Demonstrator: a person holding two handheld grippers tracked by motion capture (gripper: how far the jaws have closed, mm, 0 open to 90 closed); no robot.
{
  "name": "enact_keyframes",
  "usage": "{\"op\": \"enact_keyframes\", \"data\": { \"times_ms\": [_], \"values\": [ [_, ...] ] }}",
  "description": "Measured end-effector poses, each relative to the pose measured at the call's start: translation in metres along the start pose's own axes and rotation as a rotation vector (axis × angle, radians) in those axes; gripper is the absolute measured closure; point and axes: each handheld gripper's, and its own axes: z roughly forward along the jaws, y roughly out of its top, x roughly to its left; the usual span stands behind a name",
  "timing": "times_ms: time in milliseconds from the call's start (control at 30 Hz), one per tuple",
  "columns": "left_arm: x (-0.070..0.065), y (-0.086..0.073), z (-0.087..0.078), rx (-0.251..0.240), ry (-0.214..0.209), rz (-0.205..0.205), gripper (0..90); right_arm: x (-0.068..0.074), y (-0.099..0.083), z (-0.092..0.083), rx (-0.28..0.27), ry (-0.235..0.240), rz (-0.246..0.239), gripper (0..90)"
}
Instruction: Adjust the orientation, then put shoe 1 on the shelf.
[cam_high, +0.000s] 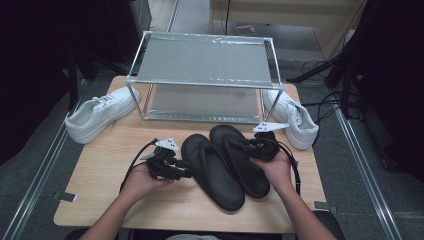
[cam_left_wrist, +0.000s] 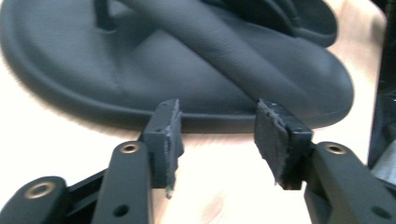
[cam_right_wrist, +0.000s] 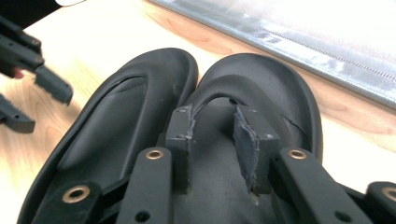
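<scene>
Two black flip-flops lie side by side on the wooden table, the left one (cam_high: 212, 172) and the right one (cam_high: 241, 161), toes pointing away. My left gripper (cam_high: 186, 173) sits at the left flip-flop's outer edge. In the left gripper view this gripper (cam_left_wrist: 217, 135) is open, bare table between its pads, and the flip-flop's rim (cam_left_wrist: 140, 70) is just beyond the tips. My right gripper (cam_high: 235, 145) hovers over the right flip-flop. In the right gripper view it (cam_right_wrist: 212, 135) stands open above the footbed (cam_right_wrist: 275, 88), near the strap. The left flip-flop (cam_right_wrist: 121, 107) lies beside it.
A metal two-tier shelf rack (cam_high: 202, 75) stands at the back of the table (cam_high: 100, 200). One white sneaker (cam_high: 97, 114) lies to the rack's left and another (cam_high: 292, 117) to its right. The table's front edge is close to the person's forearms.
</scene>
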Motion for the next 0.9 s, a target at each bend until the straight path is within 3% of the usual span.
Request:
{"op": "enact_keyframes", "data": {
  "times_ms": [167, 500, 700, 900],
  "values": [
    [0.004, -0.002, -0.005, 0.002, 0.038, 0.008, 44.6, 0.004, -0.001, -0.003, -0.004, 0.017, 0.004, 64.4],
    [0.012, -0.004, -0.014, -0.018, 0.058, -0.006, 41.7, 0.018, -0.011, -0.013, -0.034, 0.036, 0.013, 54.4],
    [0.016, -0.002, -0.017, -0.025, 0.066, -0.006, 40.8, 0.032, -0.017, -0.011, -0.03, 0.031, -0.029, 47.8],
    [0.019, 0.002, -0.019, -0.032, 0.073, -0.001, 40.7, 0.037, -0.023, -0.011, -0.028, 0.023, -0.033, 46.2]
  ]
}}
